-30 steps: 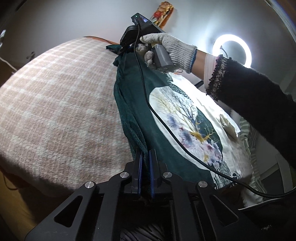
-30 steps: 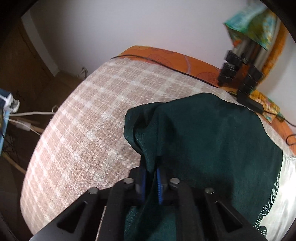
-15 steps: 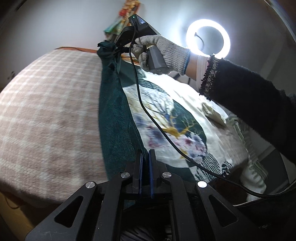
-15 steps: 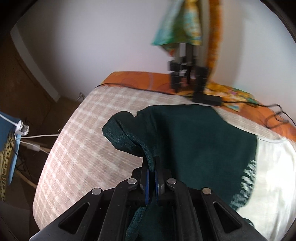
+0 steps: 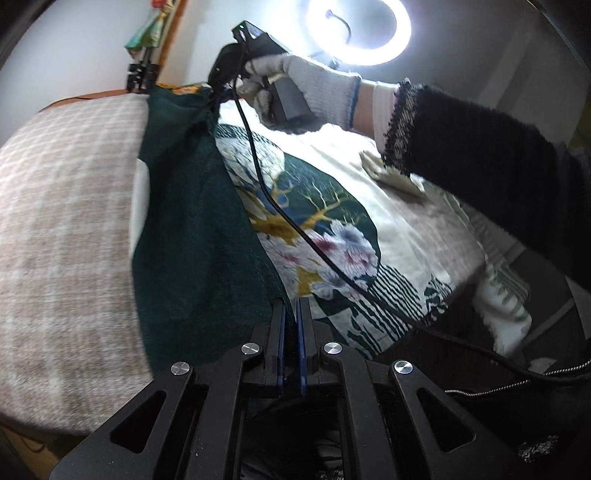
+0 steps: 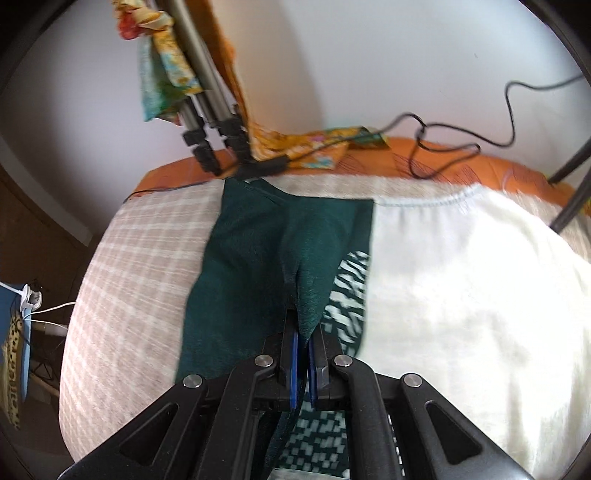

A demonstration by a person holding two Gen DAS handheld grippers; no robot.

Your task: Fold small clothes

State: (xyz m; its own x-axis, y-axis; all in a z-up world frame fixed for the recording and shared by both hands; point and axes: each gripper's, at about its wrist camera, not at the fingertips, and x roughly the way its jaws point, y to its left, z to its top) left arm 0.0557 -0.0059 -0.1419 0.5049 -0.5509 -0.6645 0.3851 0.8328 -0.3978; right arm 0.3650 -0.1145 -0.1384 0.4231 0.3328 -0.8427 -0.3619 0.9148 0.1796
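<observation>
A cream garment with a dark green side panel [image 5: 192, 236] and a round floral print [image 5: 314, 214] lies on a checked blanket [image 5: 62, 206]. My left gripper [image 5: 290, 314] is shut on the green panel's near edge. My right gripper [image 6: 302, 332] is shut on the green panel's far corner, lifted and folded over toward the cream body [image 6: 461, 295]. In the left wrist view the right gripper [image 5: 218, 92] shows at the far end, held by a gloved hand [image 5: 306, 88].
A tripod [image 6: 207, 122] with patterned cloths stands at the bed's far edge on an orange sheet [image 6: 443, 162]. Cables [image 6: 461, 147] trail there. A ring light [image 5: 360, 33] glows behind. The bed drops off at left, with a blue box and cords [image 6: 22, 306].
Both grippers have carried the green edge to the right, over the cream body. The fold now lies further across the garment, and the right gripper has risen and swung right.
</observation>
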